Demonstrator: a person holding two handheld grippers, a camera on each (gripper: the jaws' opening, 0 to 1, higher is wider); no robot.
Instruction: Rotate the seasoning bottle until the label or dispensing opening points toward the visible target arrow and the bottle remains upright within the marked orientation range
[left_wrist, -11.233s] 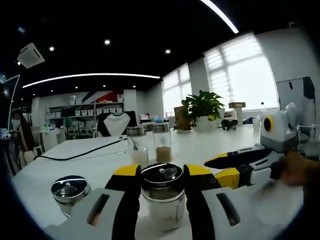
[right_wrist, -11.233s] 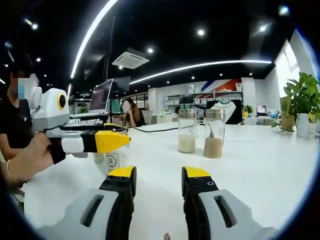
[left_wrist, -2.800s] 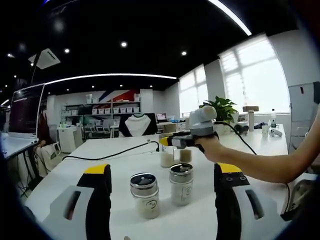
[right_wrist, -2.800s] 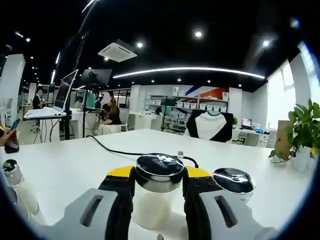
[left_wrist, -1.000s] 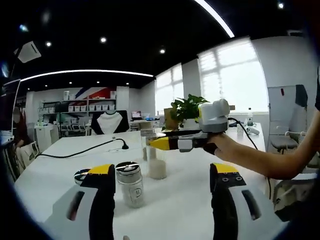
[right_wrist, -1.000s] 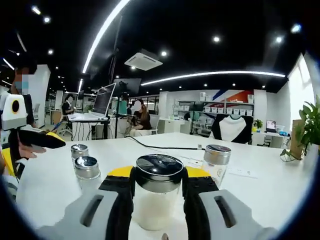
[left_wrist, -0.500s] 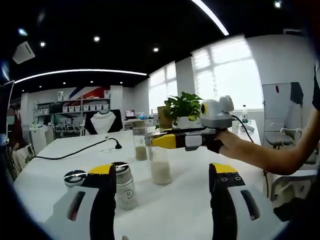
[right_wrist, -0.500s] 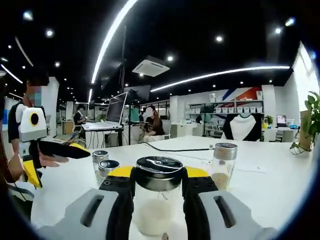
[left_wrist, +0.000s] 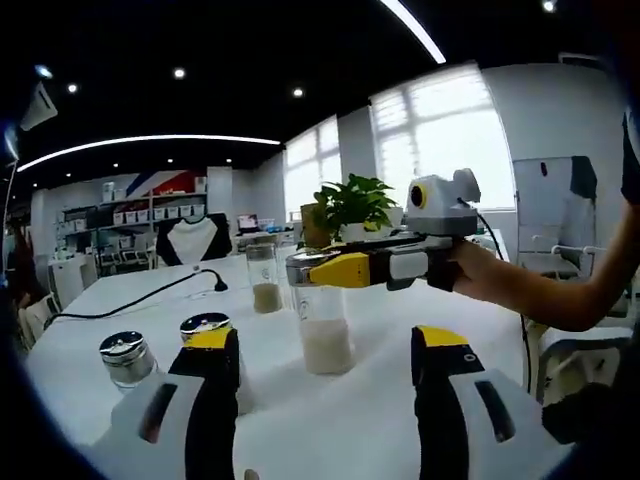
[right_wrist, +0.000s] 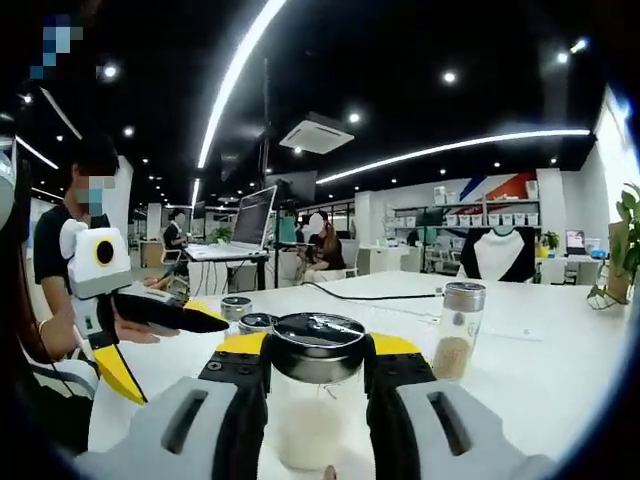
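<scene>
Potted plant, black cable, open laptop beyond white table.

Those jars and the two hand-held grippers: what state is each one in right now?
Right hand-held gripper: shut on the white-powder jar.
White-powder jar: upright, lid on, gripped just below the lid.
Left hand-held gripper: open, holding nothing.
Brown-powder jar: upright on the table, lid on, free.
Two small jars: upright, lids on, untouched.

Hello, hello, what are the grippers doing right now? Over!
Right gripper shut on white-powder seasoning bottle, upright. Left gripper open, holding nothing. Brown-powder bottle stands apart at right. No arrow in sight.
</scene>
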